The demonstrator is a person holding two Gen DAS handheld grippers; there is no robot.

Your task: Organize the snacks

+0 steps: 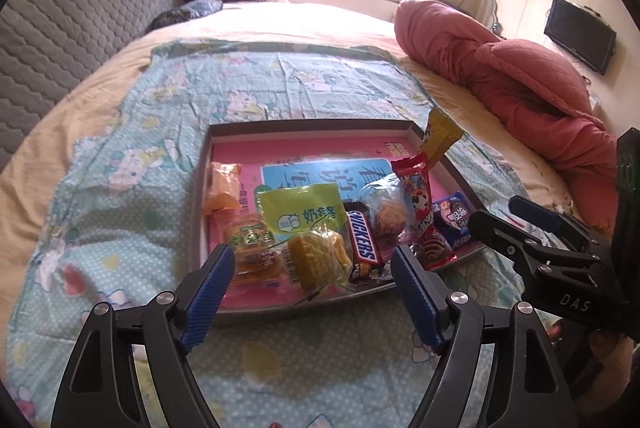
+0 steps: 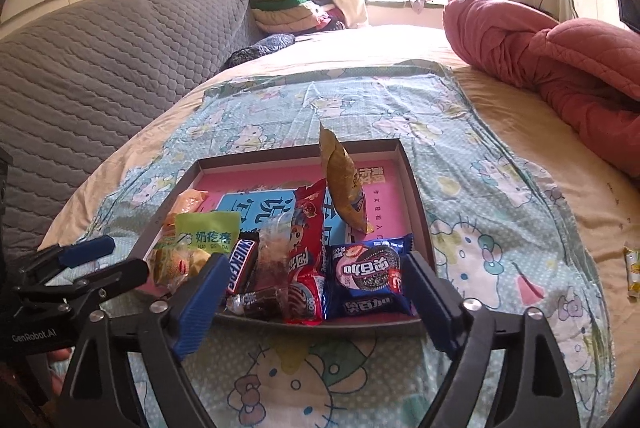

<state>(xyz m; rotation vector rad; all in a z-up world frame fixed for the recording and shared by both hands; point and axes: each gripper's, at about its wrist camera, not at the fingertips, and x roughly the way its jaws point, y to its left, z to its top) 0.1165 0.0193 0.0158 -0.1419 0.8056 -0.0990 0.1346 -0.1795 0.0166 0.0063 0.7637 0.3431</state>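
Most snacks (image 2: 304, 256) are already packed in the tray (image 2: 416, 183) just ahead of the left tongs (image 1: 312, 276) and right tongs (image 2: 316, 292), both spread wide and empty, while one small packet (image 2: 632, 270) is left on the bed far to their right.

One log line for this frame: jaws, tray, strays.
left gripper: jaws open, empty | right gripper: jaws open, empty | tray: snacks inside | stray packet: on bed
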